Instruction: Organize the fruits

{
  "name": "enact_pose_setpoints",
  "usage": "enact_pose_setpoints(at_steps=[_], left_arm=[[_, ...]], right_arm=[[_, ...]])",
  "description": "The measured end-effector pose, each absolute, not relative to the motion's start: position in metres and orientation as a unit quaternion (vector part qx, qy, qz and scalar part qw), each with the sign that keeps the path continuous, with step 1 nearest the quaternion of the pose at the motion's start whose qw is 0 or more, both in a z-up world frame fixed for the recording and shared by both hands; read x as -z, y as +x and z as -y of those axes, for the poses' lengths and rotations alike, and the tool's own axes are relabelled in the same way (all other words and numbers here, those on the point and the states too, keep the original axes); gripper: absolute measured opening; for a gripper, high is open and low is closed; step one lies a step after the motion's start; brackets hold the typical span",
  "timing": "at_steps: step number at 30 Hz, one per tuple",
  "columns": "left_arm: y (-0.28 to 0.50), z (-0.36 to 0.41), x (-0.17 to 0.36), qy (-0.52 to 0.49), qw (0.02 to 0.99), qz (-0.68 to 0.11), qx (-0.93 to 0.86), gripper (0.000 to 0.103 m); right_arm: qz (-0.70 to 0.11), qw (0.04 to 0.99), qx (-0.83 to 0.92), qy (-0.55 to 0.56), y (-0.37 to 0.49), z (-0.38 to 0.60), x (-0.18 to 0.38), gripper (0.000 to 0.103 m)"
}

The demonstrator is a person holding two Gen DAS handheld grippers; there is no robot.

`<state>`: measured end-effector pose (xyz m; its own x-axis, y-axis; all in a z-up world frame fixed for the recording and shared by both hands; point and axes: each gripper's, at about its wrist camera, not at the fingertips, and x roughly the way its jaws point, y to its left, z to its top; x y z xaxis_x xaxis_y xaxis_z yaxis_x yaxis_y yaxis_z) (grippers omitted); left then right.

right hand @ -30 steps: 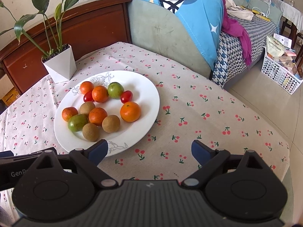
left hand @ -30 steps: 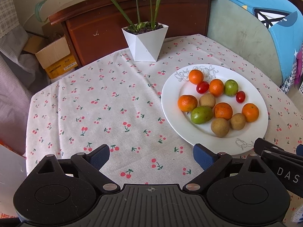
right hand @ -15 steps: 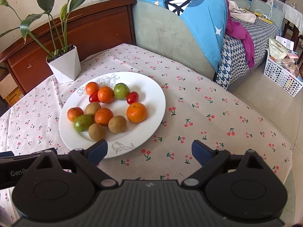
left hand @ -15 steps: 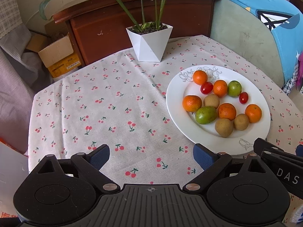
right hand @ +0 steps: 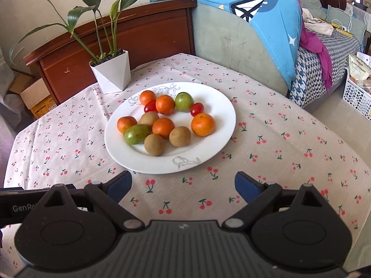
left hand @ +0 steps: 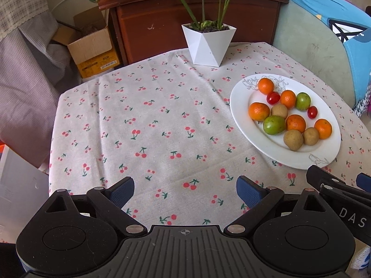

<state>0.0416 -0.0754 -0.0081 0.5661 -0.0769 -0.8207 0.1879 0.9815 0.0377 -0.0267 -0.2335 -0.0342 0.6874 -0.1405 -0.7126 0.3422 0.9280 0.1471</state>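
All the fruits (right hand: 162, 120) lie mixed on the white plate (right hand: 222, 115) just ahead of the right tongs (right hand: 183, 184) and ahead-right of the left tongs (left hand: 185, 191), gathered in one dish yet unsorted by kind, which fits either stage of tidying. Both tongs hang wide and empty above the cherry-print counter (left hand: 150, 127), probably poised to reach. Partial lettering reads "DAS" and "GenRo" on the tools.

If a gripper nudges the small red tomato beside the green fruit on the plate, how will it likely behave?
The red tomato looks round and glossy, so it would probably roll and may slip between pads. It sits loose on the smooth plate, touching only the green fruit, so little would stop it. It is small and thin-skinned, so likely easy to crush.
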Motion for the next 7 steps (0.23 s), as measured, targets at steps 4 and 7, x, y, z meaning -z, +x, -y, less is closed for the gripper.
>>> enact_pose_setpoints(at_steps=[4,7], left_arm=[[0.032,0.064,0.011,0.063,0.882,-0.462,0.072,0.096],[0.027,0.055,0.015,0.058,0.879,-0.468,0.069,0.096]], right_arm=[[-0.374,0.907,0.121,0.150,-0.036,0.225,0.041,0.095],[-0.377,0.907,0.110,0.152,-0.040,0.218,0.046,0.095]])
